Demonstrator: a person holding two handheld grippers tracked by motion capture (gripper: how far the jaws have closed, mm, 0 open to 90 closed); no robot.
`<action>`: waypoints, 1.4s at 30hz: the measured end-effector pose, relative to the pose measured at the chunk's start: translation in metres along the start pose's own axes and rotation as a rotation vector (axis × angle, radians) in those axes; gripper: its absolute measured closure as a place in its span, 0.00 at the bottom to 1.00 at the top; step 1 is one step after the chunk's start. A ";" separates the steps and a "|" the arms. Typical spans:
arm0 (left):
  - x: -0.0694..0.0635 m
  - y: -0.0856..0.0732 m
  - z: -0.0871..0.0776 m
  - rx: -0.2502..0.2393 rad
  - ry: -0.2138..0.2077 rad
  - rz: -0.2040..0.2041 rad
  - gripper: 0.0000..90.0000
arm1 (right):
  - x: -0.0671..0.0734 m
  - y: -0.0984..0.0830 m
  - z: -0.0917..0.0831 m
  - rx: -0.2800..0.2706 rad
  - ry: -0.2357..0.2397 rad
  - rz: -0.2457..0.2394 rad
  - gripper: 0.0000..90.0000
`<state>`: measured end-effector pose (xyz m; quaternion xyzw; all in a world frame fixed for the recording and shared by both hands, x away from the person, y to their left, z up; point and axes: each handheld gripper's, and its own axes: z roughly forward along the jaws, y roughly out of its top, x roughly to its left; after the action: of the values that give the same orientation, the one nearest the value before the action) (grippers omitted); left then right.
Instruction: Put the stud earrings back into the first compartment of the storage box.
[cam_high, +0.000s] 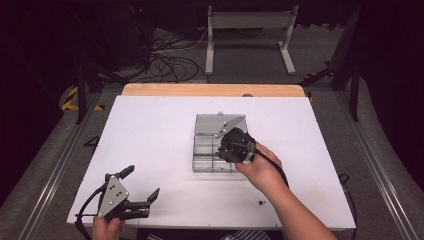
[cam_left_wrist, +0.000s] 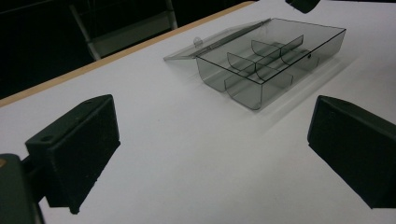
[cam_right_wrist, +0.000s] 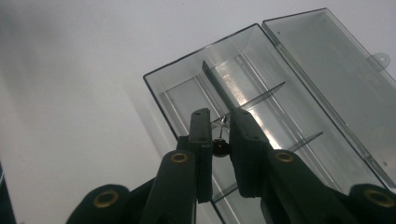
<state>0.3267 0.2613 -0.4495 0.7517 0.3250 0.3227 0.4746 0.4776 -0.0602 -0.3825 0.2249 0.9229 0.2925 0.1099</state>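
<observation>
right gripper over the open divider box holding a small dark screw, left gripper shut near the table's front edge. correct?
Not quite: the left gripper is open, not shut. The left gripper view shows its jaws spread wide with bare table between them. The rest holds: the right gripper hangs over the open divider box with a small dark screw pinched between its jaws, and the left sits near the table's front edge.

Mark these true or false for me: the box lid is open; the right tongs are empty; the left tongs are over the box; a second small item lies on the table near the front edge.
1. The box has its lid open. True.
2. The right tongs are empty. False: they pinch a small dark screw above the box.
3. The left tongs are over the box. False: they are open near the table's front left corner, apart from the box.
4. A second small dark item lies on the table near the front edge. True; too small to identify.
</observation>
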 end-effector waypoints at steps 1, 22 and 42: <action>0.000 0.000 0.000 -0.001 -0.001 -0.001 0.03 | 0.000 0.002 0.002 -0.001 -0.002 -0.002 0.89; 0.001 0.000 0.000 -0.001 -0.005 0.001 0.03 | -0.012 0.021 0.055 -0.005 -0.029 0.005 0.89; 0.002 0.000 0.001 0.006 -0.007 0.006 0.03 | -0.021 0.022 0.083 -0.001 -0.052 0.038 0.88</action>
<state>0.3282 0.2623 -0.4496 0.7551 0.3223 0.3205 0.4725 0.5312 -0.0131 -0.4347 0.2497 0.9152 0.2890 0.1282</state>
